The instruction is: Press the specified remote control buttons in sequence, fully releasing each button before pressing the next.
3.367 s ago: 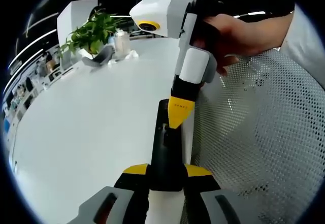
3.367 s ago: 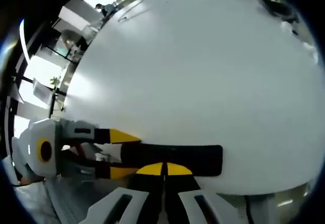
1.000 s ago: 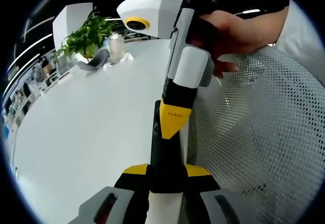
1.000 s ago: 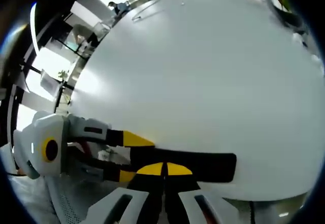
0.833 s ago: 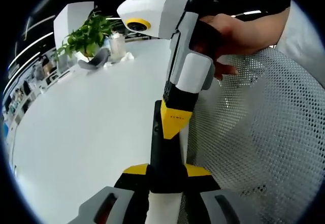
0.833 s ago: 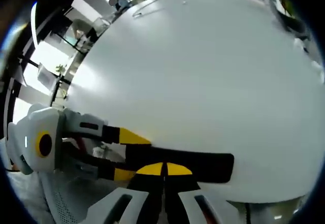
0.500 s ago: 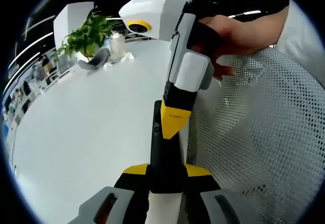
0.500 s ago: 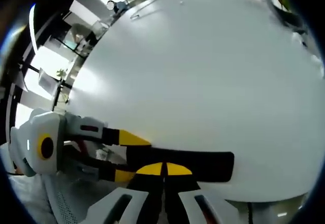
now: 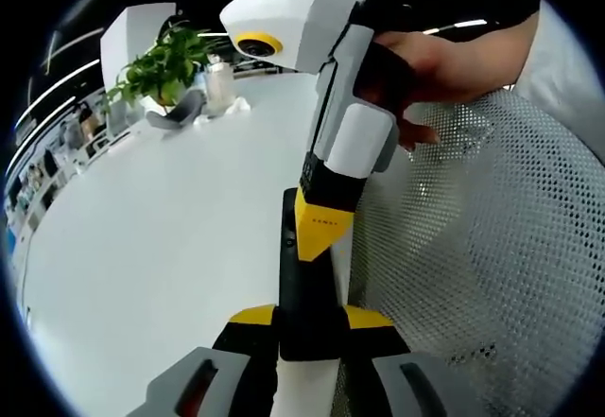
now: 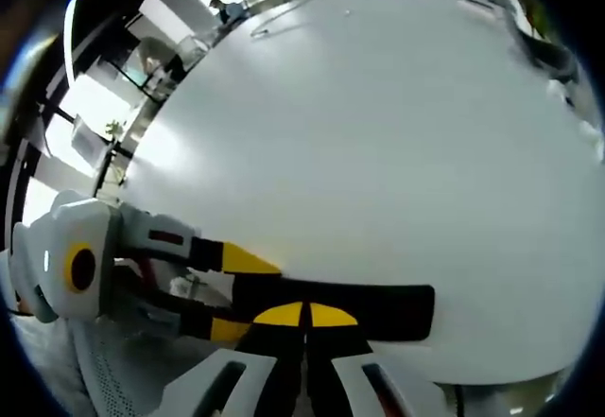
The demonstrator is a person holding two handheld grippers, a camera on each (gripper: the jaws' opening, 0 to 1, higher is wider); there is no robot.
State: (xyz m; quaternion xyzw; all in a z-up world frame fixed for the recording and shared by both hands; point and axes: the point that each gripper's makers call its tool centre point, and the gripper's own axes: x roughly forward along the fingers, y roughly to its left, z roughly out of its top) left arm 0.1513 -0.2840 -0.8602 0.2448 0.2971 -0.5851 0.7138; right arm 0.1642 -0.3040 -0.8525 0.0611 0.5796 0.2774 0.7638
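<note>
Left gripper view, left to right: potted plant at far edge of white table; left gripper clamped on black remote; right gripper, tips together, on remote; mesh chair. Right gripper view: windows behind table.

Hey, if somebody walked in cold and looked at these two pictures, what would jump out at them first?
Most striking is the black remote control, clamped between the left gripper's yellow-tipped jaws at the edge of a big white table. The right gripper, held by a hand, sets its closed yellow tip on the remote's face. A green potted plant stands at the table's far end, and a white mesh chair back is on the right.
</note>
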